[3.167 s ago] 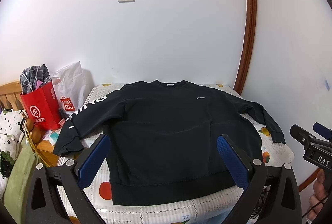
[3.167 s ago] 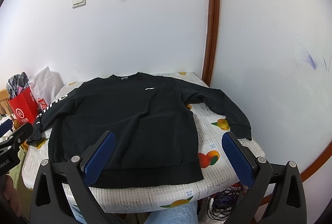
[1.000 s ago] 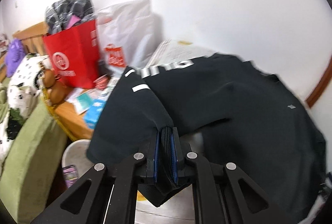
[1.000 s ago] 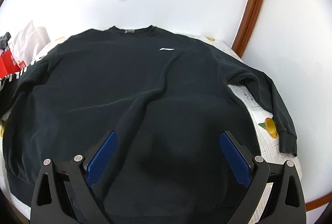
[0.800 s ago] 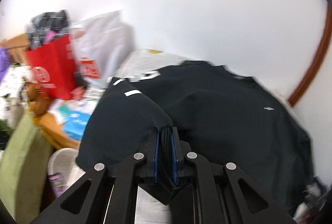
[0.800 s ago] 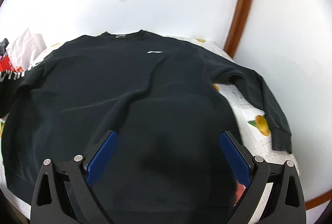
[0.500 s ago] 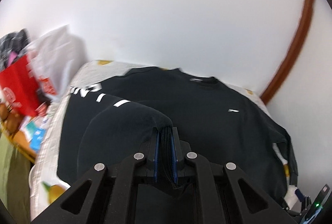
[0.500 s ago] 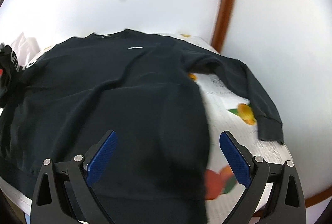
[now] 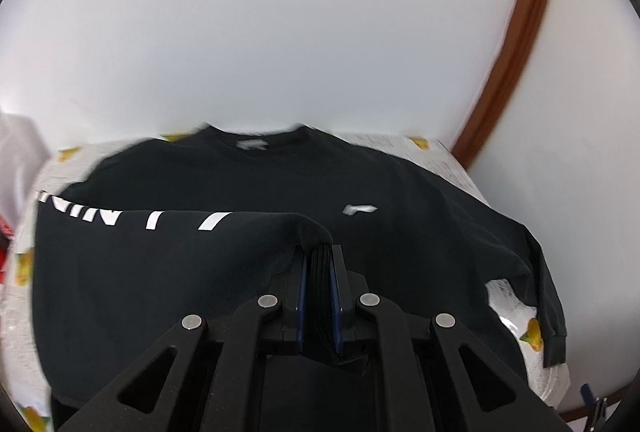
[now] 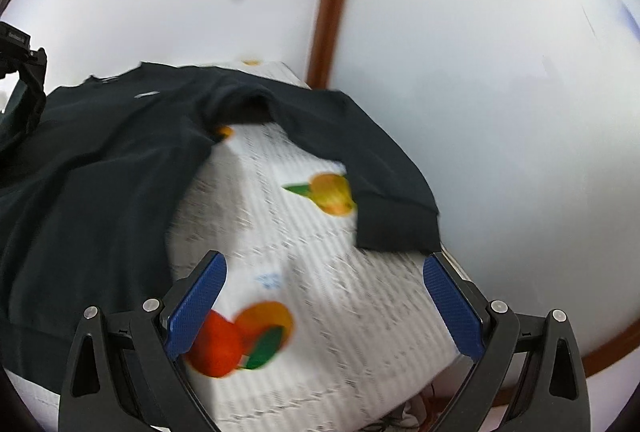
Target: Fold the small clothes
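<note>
L gripper (image 9: 319, 274) fingers pinch sweater (image 9: 400, 232) sleeve cuff, held over chest for fold-in | R gripper (image 10: 324, 306) fingers spread, empty, near other cuff (image 10: 394, 226), prob next grab

Fruit-print cloth (image 10: 320, 240), white wall (image 9: 280, 32)

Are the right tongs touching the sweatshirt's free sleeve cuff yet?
Apart. The right wrist view shows the right tongs open over the fruit-print cover, while the sleeve cuff lies just beyond the fingertips, none of it between them.
</note>
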The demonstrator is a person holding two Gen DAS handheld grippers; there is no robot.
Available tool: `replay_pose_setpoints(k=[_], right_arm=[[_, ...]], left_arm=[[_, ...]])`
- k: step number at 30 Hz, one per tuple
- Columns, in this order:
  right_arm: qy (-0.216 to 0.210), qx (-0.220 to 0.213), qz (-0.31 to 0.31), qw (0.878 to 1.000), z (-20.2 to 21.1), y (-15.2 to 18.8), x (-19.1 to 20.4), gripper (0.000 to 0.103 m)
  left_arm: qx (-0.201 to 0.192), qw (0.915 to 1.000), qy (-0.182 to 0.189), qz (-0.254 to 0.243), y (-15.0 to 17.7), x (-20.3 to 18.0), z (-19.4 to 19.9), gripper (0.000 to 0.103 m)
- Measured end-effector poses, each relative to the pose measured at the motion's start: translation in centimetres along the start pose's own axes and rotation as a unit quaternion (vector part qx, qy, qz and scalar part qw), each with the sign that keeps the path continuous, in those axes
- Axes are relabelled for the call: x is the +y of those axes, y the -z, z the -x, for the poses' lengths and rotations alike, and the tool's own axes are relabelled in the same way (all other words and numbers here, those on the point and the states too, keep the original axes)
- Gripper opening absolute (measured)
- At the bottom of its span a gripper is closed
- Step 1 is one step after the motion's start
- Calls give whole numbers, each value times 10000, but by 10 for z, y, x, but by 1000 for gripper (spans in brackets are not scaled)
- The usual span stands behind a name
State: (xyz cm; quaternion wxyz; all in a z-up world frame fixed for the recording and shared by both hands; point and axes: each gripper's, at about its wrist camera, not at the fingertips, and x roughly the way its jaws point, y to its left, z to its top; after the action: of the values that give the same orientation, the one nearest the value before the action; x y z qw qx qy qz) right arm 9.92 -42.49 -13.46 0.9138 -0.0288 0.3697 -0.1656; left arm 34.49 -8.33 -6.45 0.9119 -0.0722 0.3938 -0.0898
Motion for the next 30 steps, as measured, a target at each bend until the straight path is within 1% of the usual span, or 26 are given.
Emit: replay_pose_setpoints(k=[2, 5, 7, 9, 11, 12, 14, 17, 18, 19, 21, 23, 25, 28, 29, 30], right_arm=[[29, 17, -126, 9999, -4, 5, -8, 98], [8, -56, -221, 9997, -6, 10, -14, 98], [10, -116, -262, 9996, -7, 9, -15, 98], [8, -141, -227, 9996, -5, 4, -12, 98], [54, -240, -142, 9996, 1, -1, -7, 98], [56, -299, -89, 9995, 5, -4, -3, 98], [49, -366, -10, 9993, 11, -9, 6, 98], [-46, -419, 129, 9990, 15, -18, 26, 98], [-92, -408, 162, 9990, 15, -21, 32, 98], [-171, -407, 215, 9988, 16, -25, 40, 98], [-318, -407, 330, 9981, 18, -33, 57, 98], [-449, -409, 418, 9973, 19, -42, 76, 98], [-651, -410, 526, 9956, 20, -50, 98, 98], [-1038, -431, 758, 9908, 19, -66, 137, 97], [-1079, -439, 840, 9896, 17, -71, 151, 95], [-1095, -442, 907, 9889, 15, -76, 163, 88]], left_arm=[[149, 9997, 163, -119, 3, -15, -15, 10], [317, 9985, 242, -380, 11, -37, -31, 10], [419, 9977, 275, -463, 15, -43, -36, 10], [361, 9982, 278, -393, 15, -41, -36, 10], [444, 9976, 446, -290, 15, -36, -33, 13], [469, 9971, 541, -246, 13, -34, -33, 15], [408, 9966, 691, -211, 13, -26, -23, 33], [178, 9976, 585, -321, 14, -11, 2, 42], [123, 9978, 556, -339, 15, -6, 6, 43], [52, 9981, 518, -323, 18, 7, 18, 46], [-5, 9987, 410, -287, 21, 29, 28, 51], [-59, 9998, 144, -128, 28, 63, 41, 56], [5, 9999, -161, 41, 39, 101, 55, 56], [97, 9978, -595, 262, 56, 149, 72, 62], [135, 9967, -730, 333, 64, 166, 78, 64], [185, 9955, -841, 399, 74, 181, 84, 65]])
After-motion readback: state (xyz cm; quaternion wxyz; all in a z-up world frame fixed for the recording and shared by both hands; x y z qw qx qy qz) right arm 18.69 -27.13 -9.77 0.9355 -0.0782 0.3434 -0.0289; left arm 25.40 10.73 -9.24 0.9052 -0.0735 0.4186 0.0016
